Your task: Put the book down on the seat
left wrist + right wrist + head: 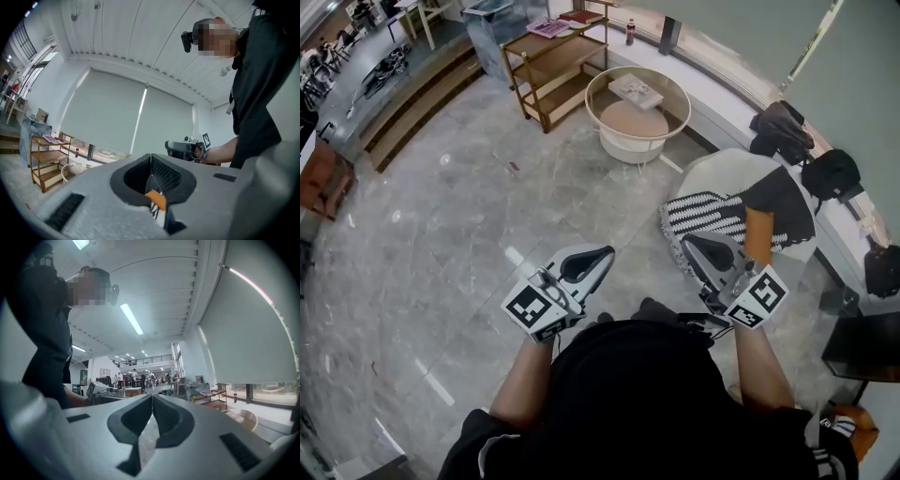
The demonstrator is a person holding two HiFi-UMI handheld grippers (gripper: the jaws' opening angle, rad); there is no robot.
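A pale book lies on the round white side table far ahead. The seat is a round white cushion at the right, partly covered by a black-and-white striped cloth, a black cloth and an orange piece. My left gripper hovers over the floor, shut and empty, its jaws meeting at the tips. My right gripper hangs at the seat's near edge, also shut with nothing in it. Each gripper view shows the other gripper.
A wooden shelf unit with a pink book and a red one stands behind the side table. A bottle is on the curved window ledge. Black bags sit along the right. Steps rise at the far left.
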